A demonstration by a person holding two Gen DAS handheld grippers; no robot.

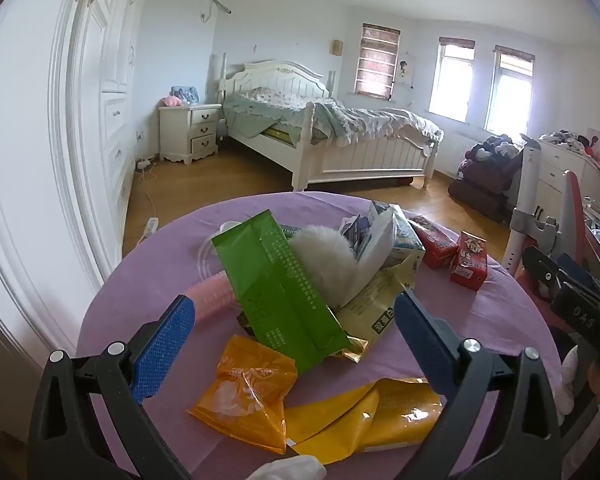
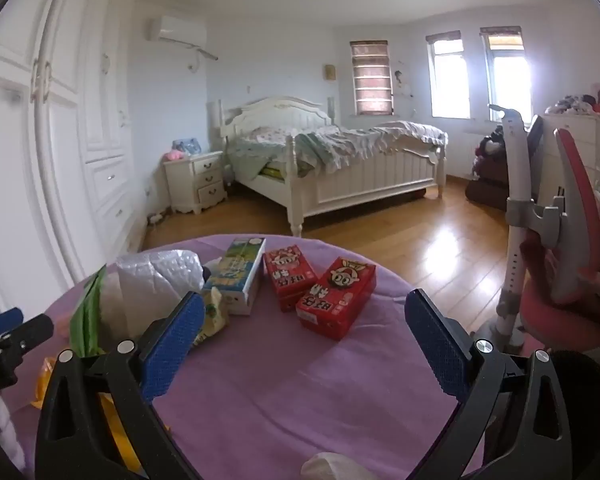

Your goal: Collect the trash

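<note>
Where wrappers litter it, purple table (image 1: 148, 280) fronts a white bed (image 1: 340, 136).

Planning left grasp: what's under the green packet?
The green packet leans over a gold wrapper and a pink cup; white fluffy stuff sits behind. What else lies beneath is covered.

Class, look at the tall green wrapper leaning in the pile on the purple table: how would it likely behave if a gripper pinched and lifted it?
The green wrapper looks like thin creased film, so it would probably flex and crumple. It seems empty, so likely light. It leans on the white fluffy item, so lifting it may shift neighbours.
</note>
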